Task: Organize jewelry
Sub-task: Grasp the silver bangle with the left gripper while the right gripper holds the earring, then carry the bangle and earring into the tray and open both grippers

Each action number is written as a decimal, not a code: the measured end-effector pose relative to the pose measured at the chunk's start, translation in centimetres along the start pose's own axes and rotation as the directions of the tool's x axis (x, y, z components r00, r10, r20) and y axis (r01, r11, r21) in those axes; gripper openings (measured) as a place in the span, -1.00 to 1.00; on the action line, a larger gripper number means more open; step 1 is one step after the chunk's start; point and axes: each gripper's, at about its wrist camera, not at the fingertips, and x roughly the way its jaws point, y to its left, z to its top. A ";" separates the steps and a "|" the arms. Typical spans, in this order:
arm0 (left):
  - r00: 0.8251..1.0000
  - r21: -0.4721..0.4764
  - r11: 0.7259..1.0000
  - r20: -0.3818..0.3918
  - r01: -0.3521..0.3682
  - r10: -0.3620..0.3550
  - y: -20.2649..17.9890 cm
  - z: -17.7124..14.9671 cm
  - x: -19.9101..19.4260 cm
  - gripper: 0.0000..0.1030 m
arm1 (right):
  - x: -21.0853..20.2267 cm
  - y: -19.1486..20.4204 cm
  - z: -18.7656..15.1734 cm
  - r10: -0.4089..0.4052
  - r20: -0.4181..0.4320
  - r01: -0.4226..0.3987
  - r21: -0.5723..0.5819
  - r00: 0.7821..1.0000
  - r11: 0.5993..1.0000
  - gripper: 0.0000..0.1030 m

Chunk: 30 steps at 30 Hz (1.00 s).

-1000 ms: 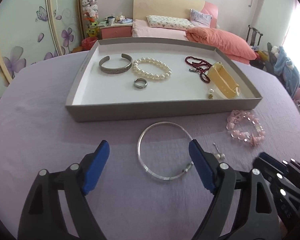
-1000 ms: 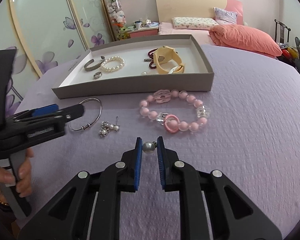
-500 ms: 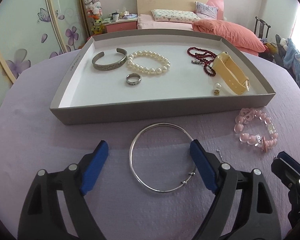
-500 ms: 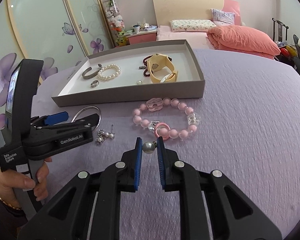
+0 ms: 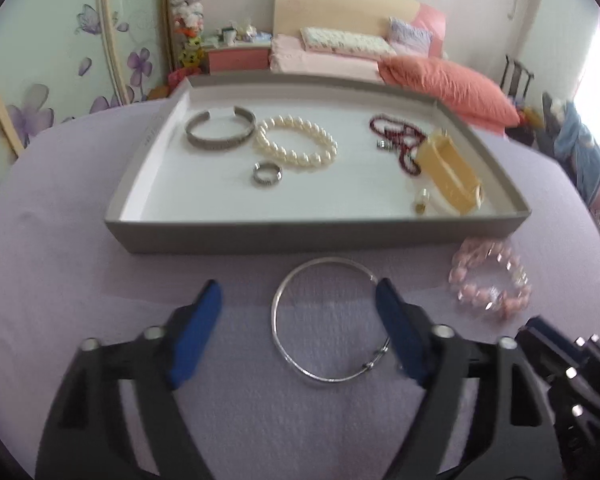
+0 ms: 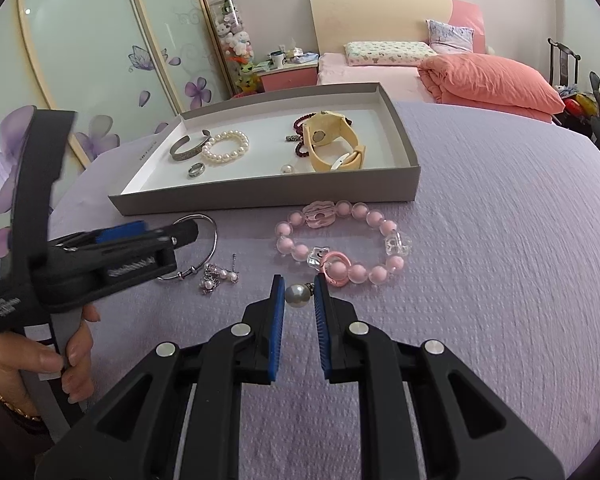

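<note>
My right gripper (image 6: 298,285) is shut on a grey pearl earring (image 6: 297,295) and holds it above the purple cloth, near a pink bead bracelet (image 6: 342,240). My left gripper (image 5: 298,300) is open over a thin silver bangle (image 5: 332,320), whose right side lies by the right finger. It also shows in the right wrist view (image 6: 180,236). The grey tray (image 5: 316,232) holds a silver cuff (image 5: 220,132), a pearl bracelet (image 5: 298,142), a ring (image 5: 267,174), a dark red bead string (image 5: 398,136), a yellow watch (image 5: 450,172) and a small pearl earring (image 5: 421,200).
A small cluster of pearl earrings (image 6: 216,276) lies on the cloth between the bangle and my right gripper. The pink bracelet also shows in the left wrist view (image 5: 490,284). A bed (image 6: 420,64) and sliding wardrobe doors (image 6: 100,60) stand behind the round table.
My left gripper has shifted a little, so the bangle sits further right between its fingers. My right gripper keeps hold of the pearl earring and has barely moved.
</note>
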 end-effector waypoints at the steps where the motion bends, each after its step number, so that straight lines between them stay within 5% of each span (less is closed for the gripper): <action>1: 1.000 0.013 1.000 0.001 -0.002 0.002 -0.3 0.2 0.0 0.60 | 0.0 -0.1 0.0 -0.001 0.000 0.001 0.001 1.000 1.000 -0.70; 10: 0.996 0.086 0.994 -0.049 -0.074 0.079 -2.6 -0.5 1.9 0.68 | -0.1 -0.2 0.1 -0.002 0.003 0.002 0.004 1.000 1.000 -0.70; 15: 0.997 0.094 0.993 -0.035 -0.066 0.069 -2.5 -0.4 1.7 0.34 | -0.1 -0.2 0.0 -0.001 0.001 0.001 0.006 1.000 1.000 -0.70; 30: 0.995 -0.014 0.996 0.036 -0.090 0.090 6.0 -0.4 -3.7 0.33 | -1.0 1.3 0.8 0.047 0.045 -0.046 -0.023 0.998 0.999 -0.70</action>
